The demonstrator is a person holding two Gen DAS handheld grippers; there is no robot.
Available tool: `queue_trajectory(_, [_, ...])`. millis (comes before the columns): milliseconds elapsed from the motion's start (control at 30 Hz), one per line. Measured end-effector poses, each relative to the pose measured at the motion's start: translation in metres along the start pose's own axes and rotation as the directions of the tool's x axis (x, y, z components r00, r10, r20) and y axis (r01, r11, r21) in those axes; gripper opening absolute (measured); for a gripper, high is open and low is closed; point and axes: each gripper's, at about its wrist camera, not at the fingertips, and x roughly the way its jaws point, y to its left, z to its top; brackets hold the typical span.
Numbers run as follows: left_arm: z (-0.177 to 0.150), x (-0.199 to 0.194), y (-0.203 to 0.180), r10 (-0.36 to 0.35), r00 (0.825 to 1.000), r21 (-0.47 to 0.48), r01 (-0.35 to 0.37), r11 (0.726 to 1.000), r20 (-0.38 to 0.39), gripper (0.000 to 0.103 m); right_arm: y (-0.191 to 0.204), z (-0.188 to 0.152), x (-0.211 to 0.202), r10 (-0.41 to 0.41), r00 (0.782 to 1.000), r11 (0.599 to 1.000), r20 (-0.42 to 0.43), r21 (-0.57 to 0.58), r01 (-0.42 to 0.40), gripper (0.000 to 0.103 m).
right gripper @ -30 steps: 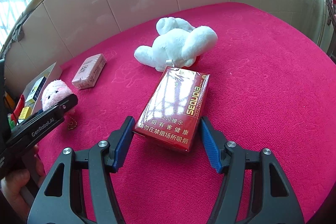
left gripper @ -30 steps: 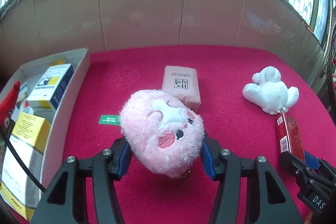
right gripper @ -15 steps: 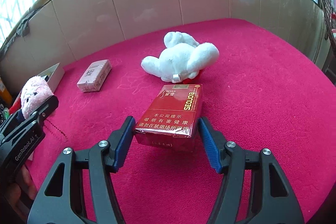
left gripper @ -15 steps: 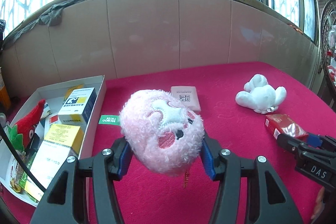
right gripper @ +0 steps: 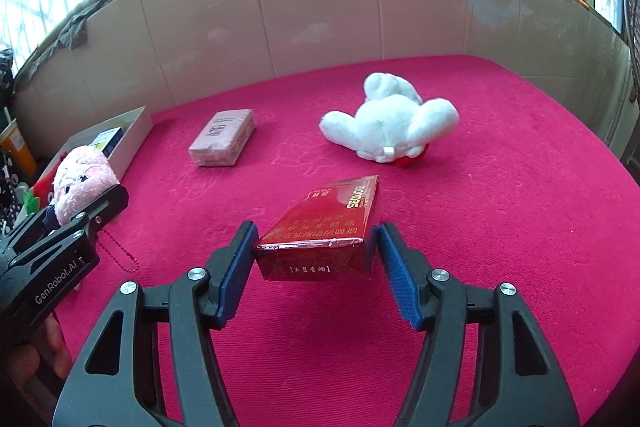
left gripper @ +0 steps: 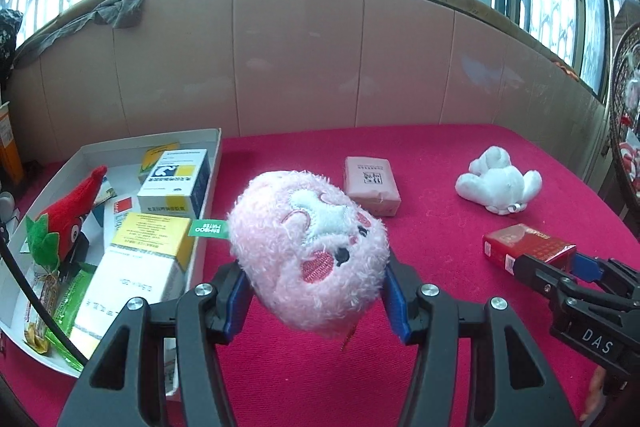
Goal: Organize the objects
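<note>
Nearest the left wrist camera, at six o'clock, the left tool (left gripper: 316,297) is clamped on one round pink plush toy with an embroidered face (left gripper: 310,251), held clear of the surface with its small bead chain dangling, which suggests it is in transit. At nine o'clock sits one shallow white cardboard tray (left gripper: 214,163), the likely destination, since it already holds sorted goods: about three medicine boxes with yellow and blue panels (left gripper: 176,183), one red plush strawberry-like toy with green leaves (left gripper: 66,219) and some flat packets I cannot count.

Closest in the right wrist view, also at six o'clock, the right tool (right gripper: 314,255) grips one red foil-wrapped cigarette pack (right gripper: 320,231) by its two long sides and has it tipped up off the surface, judged ready to be carried as well.

Farther out on the crimson velvet-covered tabletop (right gripper: 500,227) two things wait loose: one pink rectangular wrapped packet (right gripper: 222,137) at eleven o'clock, and one white plush animal lying on its side (right gripper: 394,125) at one o'clock. Both are well apart from the tray.
</note>
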Motion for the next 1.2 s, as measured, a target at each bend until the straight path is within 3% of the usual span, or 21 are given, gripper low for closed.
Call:
queue_trajectory(233, [0.015, -0.023, 0.023, 0.009, 0.995, 0.001, -0.009, 1.0, 0.104, 0.056, 0.014, 0.003, -0.002, 0.006, 1.0, 1.0, 0.003, -0.025, -0.006, 0.062])
queue_trajectory(433, [0.028, -0.034, 0.051, 0.082, 0.974, 0.039, -0.092, 0.995, 0.212, 0.056, 0.025, 0.006, -0.003, -0.003, 1.0, 0.999, -0.003, -0.053, 0.002, 0.062])
queue_trajectory(667, [0.032, -0.027, 0.096, 0.095, 0.973, -0.063, -0.084, 0.995, 0.209, 0.056, 0.049, 0.019, -0.006, 0.009, 1.0, 0.996, 0.007, -0.094, -0.008, 0.061])
queue_trajectory(800, [0.034, -0.032, 0.116, 0.094, 0.972, -0.113, -0.071, 0.991, 0.215, 0.056, 0.069, 0.026, -0.007, 0.027, 1.0, 0.992, 0.003, -0.123, -0.026, 0.055])
queue_trajectory(867, [0.034, -0.034, 0.125, 0.097, 0.971, -0.139, -0.068, 0.988, 0.217, 0.056, 0.08, 0.03, -0.01, 0.043, 0.999, 0.989, 0.021, -0.143, -0.04, 0.046])
queue_trajectory(900, [0.034, -0.034, 0.13, 0.099, 0.972, -0.153, -0.067, 0.986, 0.214, 0.056, 0.085, 0.031, -0.01, 0.051, 0.998, 0.987, 0.026, -0.152, -0.046, 0.036])
queue_trajectory(967, [0.034, -0.033, 0.141, 0.107, 0.973, -0.192, -0.068, 0.979, 0.202, 0.056, 0.094, 0.034, -0.008, 0.058, 0.998, 0.983, 0.021, -0.175, -0.053, 0.029])
queue_trajectory(1200, [0.031, -0.031, 0.165, 0.105, 0.976, -0.276, -0.049, 0.96, 0.19, 0.056, 0.088, 0.03, 0.002, 0.038, 0.999, 0.993, -0.031, -0.113, -0.041, 0.028])
